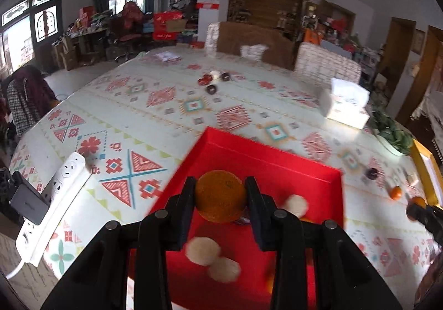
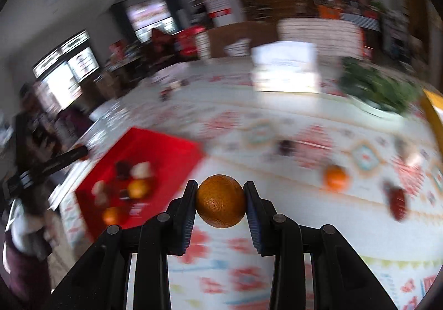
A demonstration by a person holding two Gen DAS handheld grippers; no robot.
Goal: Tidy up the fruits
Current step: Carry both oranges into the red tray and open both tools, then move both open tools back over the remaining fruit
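My left gripper is shut on an orange and holds it over the red tray. In the tray lie several pale round fruits, partly hidden by my fingers. My right gripper is shut on a second orange above the patterned tablecloth, right of the red tray. That tray holds oranges, pale fruits and a dark one. Another orange and a dark red fruit lie on the cloth to the right. The right wrist view is blurred.
A white power strip with a black adapter lies at the table's left edge. A tissue box, a plate of greens and a yellow-framed object stand at the right. Small dark and red items sit far back.
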